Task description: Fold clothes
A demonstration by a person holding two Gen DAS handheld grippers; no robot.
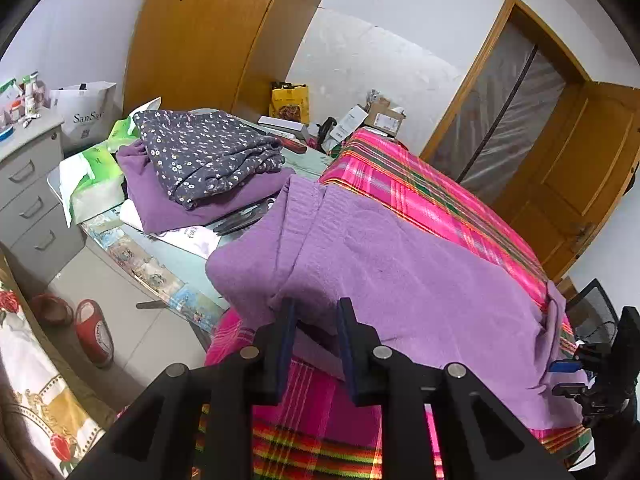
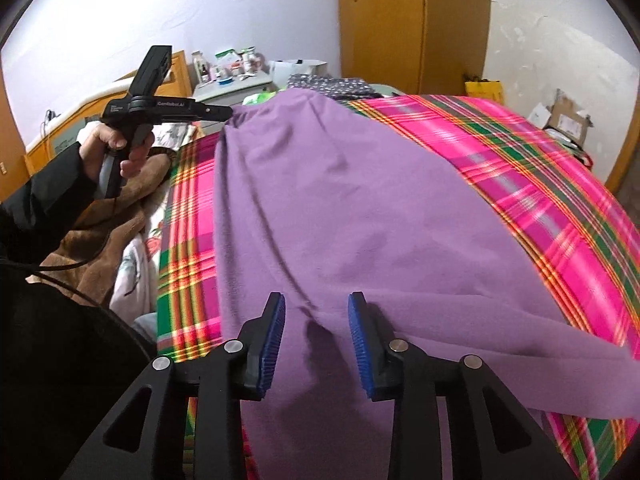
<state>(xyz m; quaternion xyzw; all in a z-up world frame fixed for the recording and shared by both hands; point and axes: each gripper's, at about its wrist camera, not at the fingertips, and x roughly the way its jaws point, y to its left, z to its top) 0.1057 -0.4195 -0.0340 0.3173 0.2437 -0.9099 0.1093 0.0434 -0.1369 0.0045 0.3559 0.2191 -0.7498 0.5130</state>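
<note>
Both tongs are seen at the purple garment [image 2: 360, 200], which is spread across the pink plaid cloth [image 2: 560, 184]. Left gripper [image 1: 316, 320] is parted narrowly at a bunched edge; whether fabric is actually pinched cannot be told. Right gripper [image 2: 316, 316] is held wide, with a raised crease lying between its pads but not clamped. A thin single layer could be missed or slipped, and the plaid cloth beneath could be caught with it. Folded clothes [image 1: 200, 160] are stacked beyond.

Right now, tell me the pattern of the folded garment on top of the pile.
Dark grey-navy with small white flowers; clearest in the left wrist view.
</note>
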